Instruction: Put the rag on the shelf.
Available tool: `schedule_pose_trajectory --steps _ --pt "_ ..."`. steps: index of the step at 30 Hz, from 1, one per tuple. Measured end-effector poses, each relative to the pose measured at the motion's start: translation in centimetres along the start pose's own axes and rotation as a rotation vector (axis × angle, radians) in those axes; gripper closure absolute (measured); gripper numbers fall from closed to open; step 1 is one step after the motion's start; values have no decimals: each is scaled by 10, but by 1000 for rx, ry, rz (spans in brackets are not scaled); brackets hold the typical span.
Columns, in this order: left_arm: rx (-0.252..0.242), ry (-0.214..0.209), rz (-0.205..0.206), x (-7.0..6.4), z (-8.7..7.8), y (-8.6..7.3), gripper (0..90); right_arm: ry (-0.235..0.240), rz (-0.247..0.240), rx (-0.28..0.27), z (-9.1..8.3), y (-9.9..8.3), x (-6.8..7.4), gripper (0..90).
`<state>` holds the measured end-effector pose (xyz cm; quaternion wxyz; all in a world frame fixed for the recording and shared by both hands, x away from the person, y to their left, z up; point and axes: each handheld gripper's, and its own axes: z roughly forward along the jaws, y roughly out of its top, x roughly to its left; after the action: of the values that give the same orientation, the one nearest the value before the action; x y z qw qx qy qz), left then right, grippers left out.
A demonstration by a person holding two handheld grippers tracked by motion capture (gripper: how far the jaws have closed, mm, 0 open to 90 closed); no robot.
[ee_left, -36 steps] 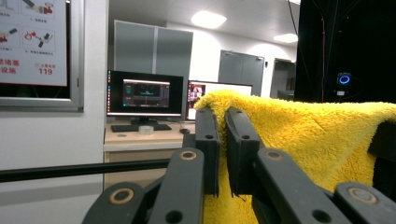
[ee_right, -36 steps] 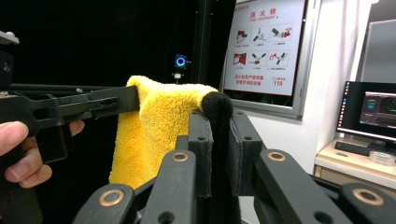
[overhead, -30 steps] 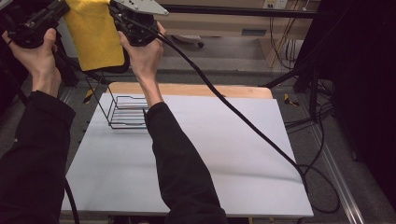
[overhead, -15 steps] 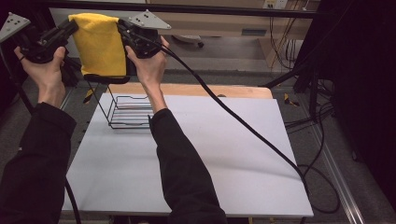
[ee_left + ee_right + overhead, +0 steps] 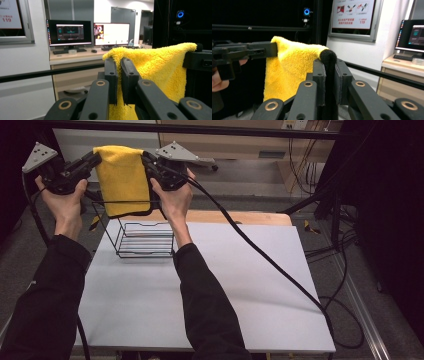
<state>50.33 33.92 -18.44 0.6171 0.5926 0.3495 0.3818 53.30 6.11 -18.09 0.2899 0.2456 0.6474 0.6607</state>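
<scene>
White tabletop (image 5: pixel 215 290) spreads below, with a black wire rack (image 5: pixel 142 237) standing at its 11 o'clock corner. Above the rack hangs a yellow cloth (image 5: pixel 122 180), stretched between the two tongs. At the cloth's 9 o'clock, the left gripper (image 5: pixel 92 160) is clenched on one top corner. At its 3 o'clock, the right gripper (image 5: pixel 146 161) is clenched on the other corner, along the cloth's dark edge (image 5: pixel 328 56). Computer monitors (image 5: pixel 87 32) glow behind.

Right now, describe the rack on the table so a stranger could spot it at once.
Start at the white rectangular table and go to its far left corner. There stands the black wire rack, below the hanging yellow fleece cloth. It is an open frame of thin rods, the sole item standing on the tabletop.
</scene>
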Motion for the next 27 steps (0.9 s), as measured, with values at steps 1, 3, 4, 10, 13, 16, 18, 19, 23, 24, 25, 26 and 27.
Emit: schedule_pose_trajectory --steps 1,3,4,10,13,16,18,19,23,24,25,26,27 --pt "3 -1 1 0 -2 -2 843 5 1 7 0 -2 1 813" --pt "0 -8 -4 0 -8 -8 843 16 -3 13 -2 -7 4 813" --pt "0 -12 -8 0 -12 -10 842 21 -10 17 -3 -8 5 812" --pt "8 -37 -12 -3 -28 -22 840 31 -38 41 -9 -14 14 812" --pt "5 -51 -6 -4 -35 -24 839 36 -44 45 -12 -15 18 812" --pt "10 -68 1 -5 -40 -24 837 44 -50 40 -16 -15 19 811" --pt "13 -75 7 -6 -42 -25 836 50 -54 39 -19 -16 21 811" --pt "16 -75 9 -6 -43 -26 835 56 -57 39 -21 -17 22 810" --pt "35 -71 13 -9 -48 -31 833 66 -77 51 -26 -21 27 810" --pt "36 -71 14 -9 -49 -33 833 70 -79 51 -28 -22 29 809" --pt "37 -74 11 -10 -50 -35 833 72 -82 51 -29 -24 30 809" --pt "38 -75 7 -10 -52 -36 833 75 -81 52 -30 -25 31 809" --pt "37 -78 4 -10 -53 -38 833 78 -83 54 -31 -26 32 809"
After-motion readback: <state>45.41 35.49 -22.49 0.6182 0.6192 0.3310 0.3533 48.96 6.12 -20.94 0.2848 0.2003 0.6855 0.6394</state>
